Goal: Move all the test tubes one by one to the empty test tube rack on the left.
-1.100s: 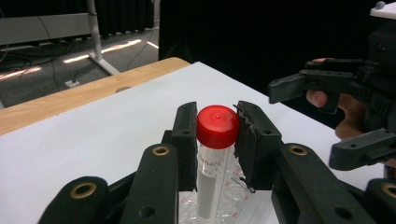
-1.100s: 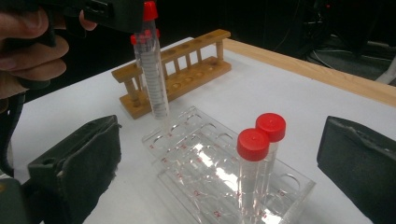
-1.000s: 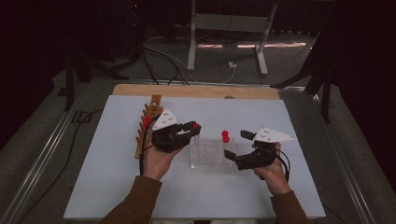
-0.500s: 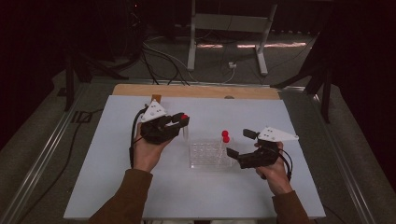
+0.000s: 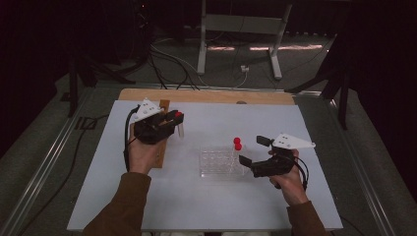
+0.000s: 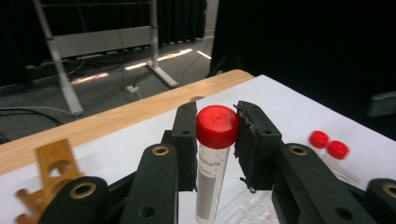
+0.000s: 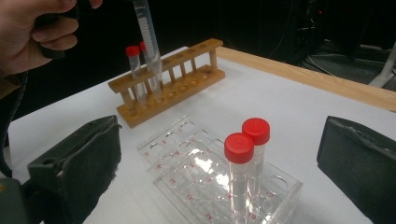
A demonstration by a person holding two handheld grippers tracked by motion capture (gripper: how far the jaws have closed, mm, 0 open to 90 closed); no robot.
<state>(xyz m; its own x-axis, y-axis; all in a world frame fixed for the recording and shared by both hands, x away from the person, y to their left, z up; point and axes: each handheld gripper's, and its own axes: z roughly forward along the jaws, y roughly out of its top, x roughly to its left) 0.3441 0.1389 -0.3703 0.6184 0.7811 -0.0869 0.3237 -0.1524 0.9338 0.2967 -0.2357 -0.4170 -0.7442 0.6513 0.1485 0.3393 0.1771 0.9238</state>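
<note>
Clearly held: one red-capped test tube [image 6: 214,158], clamped just under its cap between the two black pads of the left gripper [image 6: 215,140], upright between them and lifted above the white table cover [image 5: 196,196]. Seen from the high view as a small red cap at the jaw tips of the left gripper [image 5: 173,118], above the far left part of the table, right over the wooden rack [image 7: 168,88]. Seen from the right gripper view as a clear tube hanging tilted in front of the wooden rack, its lower end close to the rack's top bar; touching or not, cannot tell. Standing in that rack, two more red-capped tubes [image 7: 134,70]. Nearer the middle of the table, a clear plastic rack [image 5: 216,163], with two red-capped tubes [image 7: 246,163] upright side by side in its right end. Just beside this clear rack, on its right, the right gripper [image 5: 252,151], jaws spread wide apart, nothing between the pads, resting low near the table in the person's right hand [image 5: 287,179]. Along the far edge, a strip of bare wooden tabletop [image 5: 206,96].
</note>
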